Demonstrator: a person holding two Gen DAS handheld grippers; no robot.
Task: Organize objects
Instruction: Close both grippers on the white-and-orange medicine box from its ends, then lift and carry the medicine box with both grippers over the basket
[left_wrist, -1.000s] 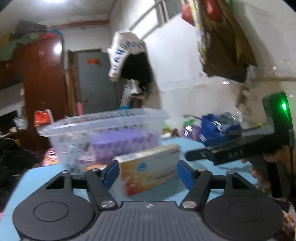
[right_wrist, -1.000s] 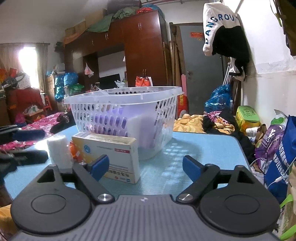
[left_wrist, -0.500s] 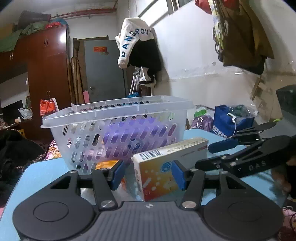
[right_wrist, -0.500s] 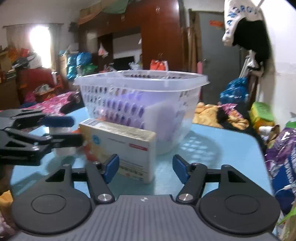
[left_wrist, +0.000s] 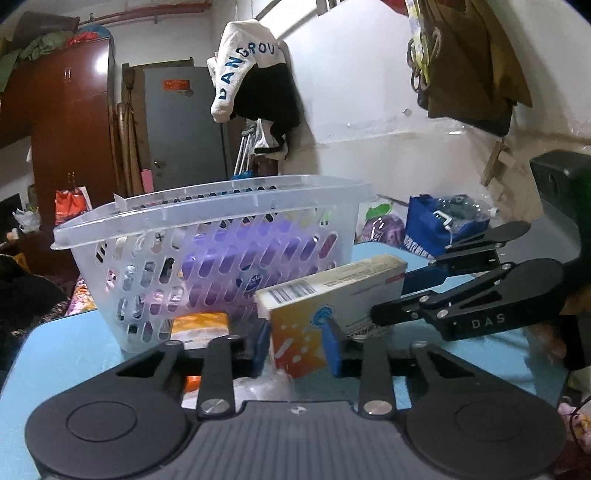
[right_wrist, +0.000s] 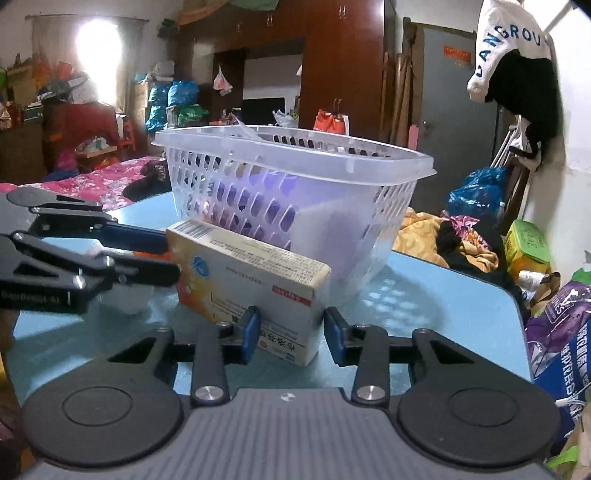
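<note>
A white and orange medicine box (left_wrist: 325, 306) stands on the blue table (left_wrist: 66, 354) in front of a clear plastic basket (left_wrist: 207, 236) that holds purple packs. My left gripper (left_wrist: 297, 345) is closed around the box's near end, both blue pads touching its sides. In the right wrist view the same box (right_wrist: 251, 284) sits between my right gripper's (right_wrist: 291, 334) pads; the left pad touches it and a small gap shows at the right pad. Each gripper shows in the other's view.
An orange packet (left_wrist: 199, 325) and a white roll (right_wrist: 129, 295) lie on the table by the basket. Bags (right_wrist: 561, 332) are piled beyond the table's right edge. A bed (right_wrist: 81, 184) and wardrobe (right_wrist: 332, 74) stand behind.
Both grippers moved in on the medicine box from opposite ends and narrowed their jaws around it. The left jaws went from wide open to touching the box.
</note>
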